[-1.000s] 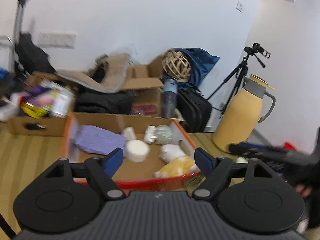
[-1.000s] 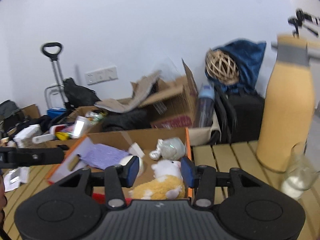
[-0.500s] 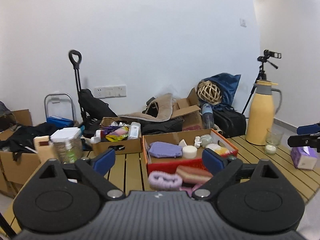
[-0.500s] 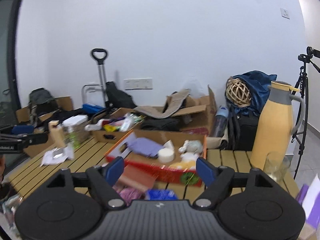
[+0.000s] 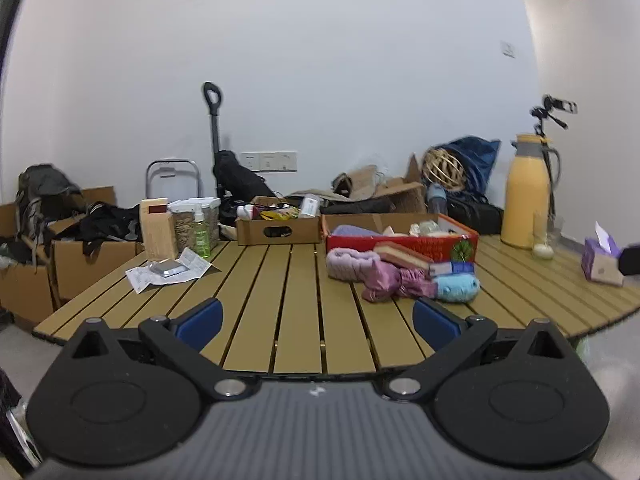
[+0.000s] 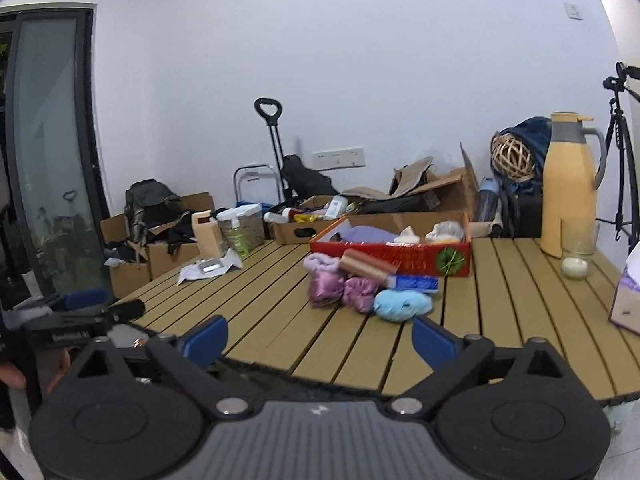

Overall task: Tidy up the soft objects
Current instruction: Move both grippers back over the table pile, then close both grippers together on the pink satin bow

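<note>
Red box (image 5: pixel 401 241) contents mostly hidden

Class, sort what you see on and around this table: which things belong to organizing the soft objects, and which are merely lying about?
Belongs to the job:
- red box
- light blue plush
- purple fabric pieces
- lilac fluffy item
- left gripper and right gripper, both open and empty

Just lying about:
- yellow thermos
- glass
- tissue box
- green spray bottle
- tripod

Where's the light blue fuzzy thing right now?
The light blue soft item lies on the slatted table in front of the red box, at the right end of the pile, beside the pink bundle.
</note>
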Tool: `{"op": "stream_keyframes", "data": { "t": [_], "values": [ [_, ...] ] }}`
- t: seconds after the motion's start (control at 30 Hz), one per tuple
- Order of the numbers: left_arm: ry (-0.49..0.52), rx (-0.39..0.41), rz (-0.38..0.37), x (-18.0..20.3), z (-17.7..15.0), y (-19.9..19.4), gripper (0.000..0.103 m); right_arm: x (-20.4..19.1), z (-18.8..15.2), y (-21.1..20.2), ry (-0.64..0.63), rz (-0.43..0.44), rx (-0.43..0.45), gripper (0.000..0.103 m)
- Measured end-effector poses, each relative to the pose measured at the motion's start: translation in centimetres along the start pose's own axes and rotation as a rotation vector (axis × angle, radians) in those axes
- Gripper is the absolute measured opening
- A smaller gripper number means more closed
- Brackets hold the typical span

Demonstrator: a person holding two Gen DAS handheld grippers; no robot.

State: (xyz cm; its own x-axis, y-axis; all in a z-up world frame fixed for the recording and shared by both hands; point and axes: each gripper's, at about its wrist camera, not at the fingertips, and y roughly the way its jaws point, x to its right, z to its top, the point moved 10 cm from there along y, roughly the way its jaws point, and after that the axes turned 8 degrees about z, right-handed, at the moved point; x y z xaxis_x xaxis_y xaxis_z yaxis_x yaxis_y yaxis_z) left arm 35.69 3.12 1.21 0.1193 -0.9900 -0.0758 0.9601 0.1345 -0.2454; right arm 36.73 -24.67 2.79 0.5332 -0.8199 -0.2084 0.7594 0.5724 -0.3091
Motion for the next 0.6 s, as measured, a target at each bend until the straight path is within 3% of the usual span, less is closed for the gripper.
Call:
{"op": "stream_keyframes", "data": {
  "t": [0.13,0.27,0.37,0.43,0.5,0.6],
  "values": [
    [-0.005,0.012,0.003,-0.1,0.4,0.9,0.103,1.1,-0.5,1.1,0.022,-0.075,-0.015,0.1],
    [-0.057,-0.028,-0.078,1.4,0.4,4.3,0.103,2.3,-1.1,3.0,0.051,-0.082,-0.01,0.093],
    [-0.081,-0.086,-0.107,3.2,0.4,8.7,0.102,3.7,-1.3,5.9,0.069,-0.102,-0.031,0.079],
    [-0.093,-0.122,-0.126,4.6,0.9,12.3,0.087,5.0,-1.2,8.2,0.088,-0.111,-0.046,0.06],
    [-0.11,-0.159,-0.152,5.8,1.5,15.9,0.076,6.3,-0.9,10.8,0.097,-0.124,-0.06,0.048],
    [-0.147,-0.225,-0.18,7.6,1.9,22.0,0.071,8.2,-0.2,15.3,0.11,-0.134,-0.097,0.038]
  ]
}}
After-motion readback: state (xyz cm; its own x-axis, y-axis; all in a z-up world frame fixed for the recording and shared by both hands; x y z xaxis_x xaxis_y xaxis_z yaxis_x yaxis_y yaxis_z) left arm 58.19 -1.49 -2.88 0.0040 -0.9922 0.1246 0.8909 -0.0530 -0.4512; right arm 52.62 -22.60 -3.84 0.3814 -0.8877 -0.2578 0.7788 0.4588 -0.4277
